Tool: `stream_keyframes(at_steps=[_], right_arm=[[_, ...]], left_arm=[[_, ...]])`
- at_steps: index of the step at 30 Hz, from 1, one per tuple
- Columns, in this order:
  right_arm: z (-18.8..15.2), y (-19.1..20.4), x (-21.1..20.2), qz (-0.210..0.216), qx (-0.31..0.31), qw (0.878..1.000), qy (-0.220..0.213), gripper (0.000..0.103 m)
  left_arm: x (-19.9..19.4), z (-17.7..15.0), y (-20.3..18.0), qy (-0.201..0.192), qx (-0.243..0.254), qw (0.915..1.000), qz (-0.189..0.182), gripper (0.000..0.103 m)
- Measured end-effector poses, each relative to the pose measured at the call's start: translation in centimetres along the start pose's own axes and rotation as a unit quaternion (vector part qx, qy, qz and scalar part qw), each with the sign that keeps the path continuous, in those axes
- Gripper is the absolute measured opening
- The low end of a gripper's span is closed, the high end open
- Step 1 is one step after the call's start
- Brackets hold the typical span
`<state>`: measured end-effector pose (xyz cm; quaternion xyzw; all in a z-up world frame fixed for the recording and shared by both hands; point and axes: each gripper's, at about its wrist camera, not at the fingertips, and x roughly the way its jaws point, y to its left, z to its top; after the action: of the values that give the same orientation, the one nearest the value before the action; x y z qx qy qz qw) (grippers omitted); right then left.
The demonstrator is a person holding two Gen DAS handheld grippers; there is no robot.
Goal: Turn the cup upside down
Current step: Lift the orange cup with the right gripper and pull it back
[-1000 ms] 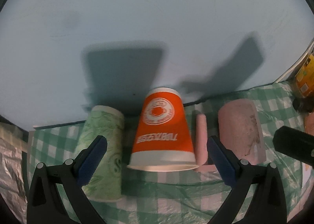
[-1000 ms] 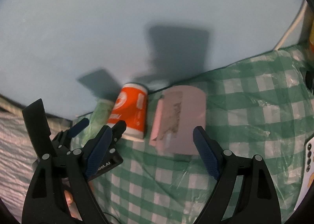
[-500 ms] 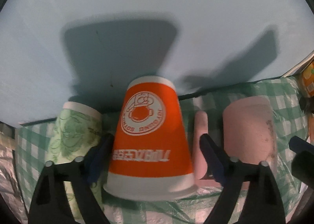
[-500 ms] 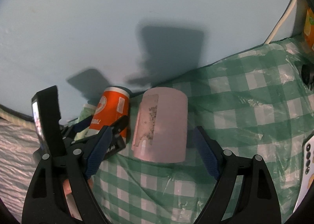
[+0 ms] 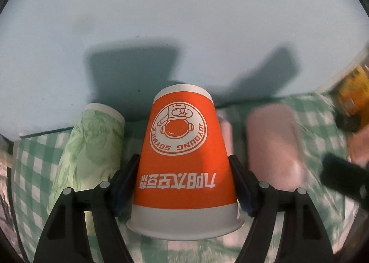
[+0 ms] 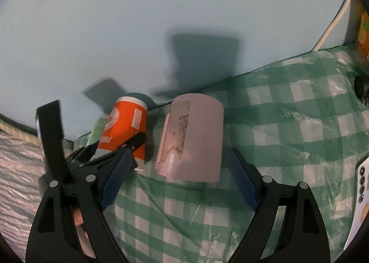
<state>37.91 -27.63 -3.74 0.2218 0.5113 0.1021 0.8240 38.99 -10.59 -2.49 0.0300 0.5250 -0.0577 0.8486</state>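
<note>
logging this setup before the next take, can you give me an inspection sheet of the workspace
surface: green checked cloth under a clear plastic sheet.
job's things: orange cup mouth down on the cloth, print upside down.
clutter: green cup left of the orange one and pink mug right of it, both mouth down; remote at the right edge; orange carton far right.
grippers: left gripper pads against both sides of the orange cup; right gripper open, apart from the pink mug.
cables: white cable down the wall at right.
surroundings: pale blue wall behind; crinkled sheet at left.
</note>
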Motion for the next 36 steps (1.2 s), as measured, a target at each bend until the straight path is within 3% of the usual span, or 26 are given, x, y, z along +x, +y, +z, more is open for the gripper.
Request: stream_keyframes(at_steps=[7, 9, 20, 28, 32, 36], right_arm=[[-1.3, 0.3, -2.3, 0.024, -0.018, 1.000, 0.000, 0.085], [-2.1, 0.5, -2.7, 0.034, -0.028, 0.999, 0.005, 0.085], [-8.1, 2.2, -5.5, 0.054, -0.080, 0.995, 0.029, 0.085], [-11.7, 3.0, -3.6, 0.041, -0.103, 0.993, 0.051, 0.085], [-12.3, 3.1, -2.9, 0.012, -0.111, 0.992, 0.055, 0.085], [-12.4, 2.9, -2.3, 0.015, -0.110, 0.992, 0.063, 0.085]], left_arm=[[-4.9, -3.0, -0.8, -0.060, 0.057, 0.9965, 0.009, 0.076], [-6.2, -6.3, -1.9, -0.072, 0.064, 0.9954, 0.006, 0.076], [-8.2, -14.7, -1.0, -0.060, 0.053, 0.9961, -0.037, 0.076], [-6.0, -17.5, -1.7, -0.036, 0.044, 0.9972, -0.049, 0.077], [-5.5, -18.3, -2.2, -0.032, 0.050, 0.9976, -0.035, 0.077], [-5.4, -18.2, -2.3, -0.023, 0.049, 0.9975, -0.045, 0.078]])
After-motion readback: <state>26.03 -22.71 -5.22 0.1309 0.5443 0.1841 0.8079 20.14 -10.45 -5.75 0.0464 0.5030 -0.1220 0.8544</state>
